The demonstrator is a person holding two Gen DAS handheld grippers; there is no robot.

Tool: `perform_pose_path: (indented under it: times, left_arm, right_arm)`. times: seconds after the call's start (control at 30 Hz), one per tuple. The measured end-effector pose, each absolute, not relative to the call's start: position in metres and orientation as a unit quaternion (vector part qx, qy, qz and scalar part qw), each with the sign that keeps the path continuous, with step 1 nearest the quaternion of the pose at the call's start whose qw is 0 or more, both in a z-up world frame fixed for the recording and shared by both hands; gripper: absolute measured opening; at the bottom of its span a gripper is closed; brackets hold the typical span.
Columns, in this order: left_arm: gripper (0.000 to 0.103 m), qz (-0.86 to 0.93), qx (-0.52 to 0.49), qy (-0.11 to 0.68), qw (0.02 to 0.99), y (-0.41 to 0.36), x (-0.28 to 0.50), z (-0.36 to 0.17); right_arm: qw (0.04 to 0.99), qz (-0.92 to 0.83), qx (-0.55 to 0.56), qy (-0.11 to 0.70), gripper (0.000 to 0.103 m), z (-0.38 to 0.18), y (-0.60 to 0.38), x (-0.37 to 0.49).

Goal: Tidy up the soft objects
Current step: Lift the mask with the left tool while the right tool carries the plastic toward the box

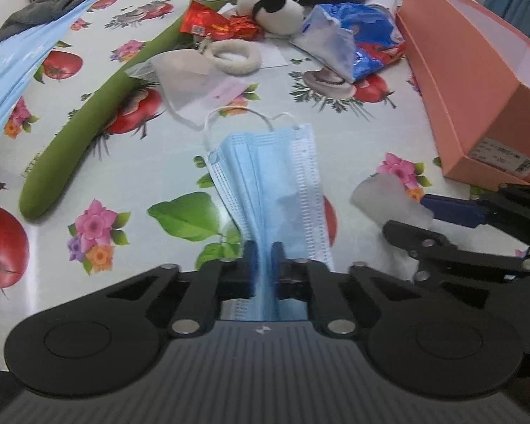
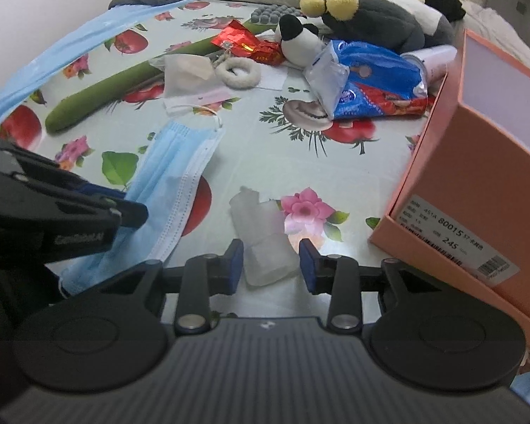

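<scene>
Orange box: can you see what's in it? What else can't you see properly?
- Orange box: both views show only its walls; its near wall hides the inside, and the picture edge cuts it off.
- Box label: small print too tiny and blurred in both views.
- Blue mask: in the left view, the left tool covers its near end.
- Clear wrapper: right view, what it is stays unclear.

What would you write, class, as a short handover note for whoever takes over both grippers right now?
Left gripper: shut on the blue face mask, which trails over the flowered tablecloth.
Right gripper: open around the clear crumpled wrapper, not gripping it.
Orange box: open at the right; nothing visible inside from here.
Left: green cushion, white scrunchie, panda plush, all loose.
</scene>
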State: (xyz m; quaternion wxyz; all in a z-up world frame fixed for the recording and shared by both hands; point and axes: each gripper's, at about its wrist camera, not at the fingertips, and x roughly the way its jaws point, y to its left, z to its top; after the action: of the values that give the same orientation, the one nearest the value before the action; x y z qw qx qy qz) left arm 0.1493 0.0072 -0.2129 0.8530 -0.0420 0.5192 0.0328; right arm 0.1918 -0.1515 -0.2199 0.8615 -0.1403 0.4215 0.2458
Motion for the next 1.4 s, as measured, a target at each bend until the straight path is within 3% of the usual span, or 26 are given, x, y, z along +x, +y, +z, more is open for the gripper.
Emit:
perform_pose_path:
  times: [0.13, 0.37, 0.7, 1.4]
  left_arm:
    - [0.005, 0.025, -0.054, 0.516, 0.855, 0.004, 0.149, -0.211]
    - [0.004, 0.012, -0.085, 0.493, 0.866, 0.006, 0.141, -0.194]
    - [0.004, 0.005, -0.131, 0.433, 0.892, 0.013, 0.126, -0.144]
    - [0.004, -0.025, -0.13, 0.319, 0.938, -0.018, 0.058, -0.014]
  right_arm:
    - [0.865, 0.244, -0.147, 0.413, 0.028, -0.215, -0.151, 0.189]
    - [0.879, 0.22, -0.119, 0.407, 0.022, -0.203, -0.159, 0.189]
    - [0.909, 0.193, -0.068, 0.363, 0.022, -0.149, -0.178, 0.176]
    - [0.952, 0.166, 0.015, 0.256, 0.023, -0.03, -0.22, 0.119]
